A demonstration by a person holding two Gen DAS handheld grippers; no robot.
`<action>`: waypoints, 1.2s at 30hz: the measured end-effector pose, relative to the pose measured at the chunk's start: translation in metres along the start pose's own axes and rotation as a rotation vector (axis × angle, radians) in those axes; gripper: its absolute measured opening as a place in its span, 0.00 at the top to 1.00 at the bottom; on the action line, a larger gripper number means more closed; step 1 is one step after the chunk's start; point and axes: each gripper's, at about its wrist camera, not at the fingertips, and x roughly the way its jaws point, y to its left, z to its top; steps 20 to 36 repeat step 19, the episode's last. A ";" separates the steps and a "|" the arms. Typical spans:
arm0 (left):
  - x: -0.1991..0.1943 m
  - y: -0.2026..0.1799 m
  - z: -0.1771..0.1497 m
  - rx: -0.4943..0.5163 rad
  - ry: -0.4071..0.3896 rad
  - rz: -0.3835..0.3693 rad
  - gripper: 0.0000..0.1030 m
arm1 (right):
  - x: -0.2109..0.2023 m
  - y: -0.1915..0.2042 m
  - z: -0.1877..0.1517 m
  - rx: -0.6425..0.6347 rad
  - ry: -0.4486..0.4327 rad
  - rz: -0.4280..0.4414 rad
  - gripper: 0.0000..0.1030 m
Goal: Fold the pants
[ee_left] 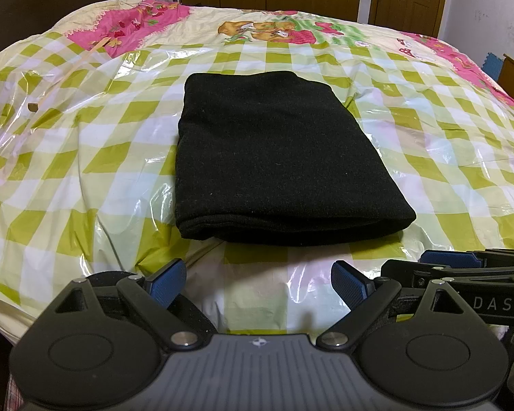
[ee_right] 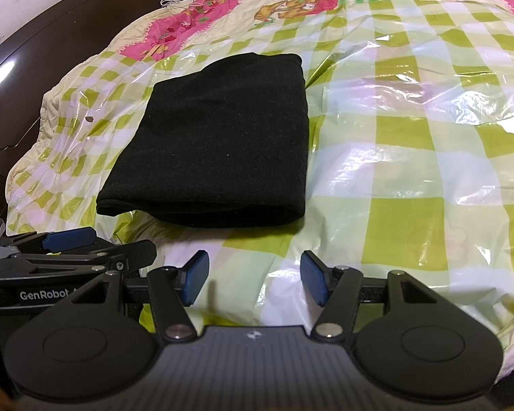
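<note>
I found the pants [ee_left: 277,157] lying as a compact black bundle on the bed [ee_left: 85,157], on the clear plastic sheet [ee_right: 411,109] that covered the green-checked quilt. They looked already folded into a thick rectangle, several layers showing along the near rounded edge. Its long axis ran away from me toward the far side of the bed; the short edge faced my grippers.

My left gripper [ee_left: 257,284] hovered just short of that near edge, its fingers spread apart and empty. My right gripper [ee_right: 255,277] sat close beside it, a little to the right of the bundle, likewise released with nothing between the blue pads.

I judged the cloth to be soft, knit-like and fairly light, limp enough to sag if lifted by one corner. The plastic underneath looked slippery, so the bundle might slide if pushed. If another fold were needed, I would have pinched all layers at the two near corners and carried them toward the far edge.
</note>
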 end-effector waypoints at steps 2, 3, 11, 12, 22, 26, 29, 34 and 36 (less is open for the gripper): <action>0.000 0.000 0.000 -0.001 0.001 -0.001 0.02 | 0.000 0.000 0.000 0.000 0.000 0.000 0.41; 0.000 0.000 0.000 -0.001 0.000 -0.001 0.02 | 0.000 0.000 0.000 0.000 0.000 0.000 0.41; 0.000 0.000 0.000 -0.001 0.001 0.000 0.02 | 0.000 0.000 0.000 0.000 0.000 0.000 0.41; 0.000 -0.001 0.000 -0.001 0.001 0.000 0.02 | 0.000 0.000 0.000 0.000 0.000 0.000 0.41; 0.001 -0.001 -0.002 -0.001 0.000 -0.004 0.03 | 0.000 0.000 0.000 0.000 0.000 0.000 0.41; 0.001 -0.001 -0.002 -0.001 0.000 -0.004 0.03 | 0.000 0.000 0.000 0.000 0.000 0.000 0.41; 0.001 -0.001 -0.002 -0.001 0.000 -0.004 0.03 | 0.000 0.000 0.000 0.000 0.000 0.000 0.41; 0.001 -0.001 -0.002 -0.001 0.000 -0.004 0.03 | 0.000 0.000 0.000 0.000 0.000 0.000 0.41; 0.001 -0.001 -0.002 -0.001 0.000 -0.004 0.03 | 0.000 0.000 0.000 0.000 0.000 0.000 0.41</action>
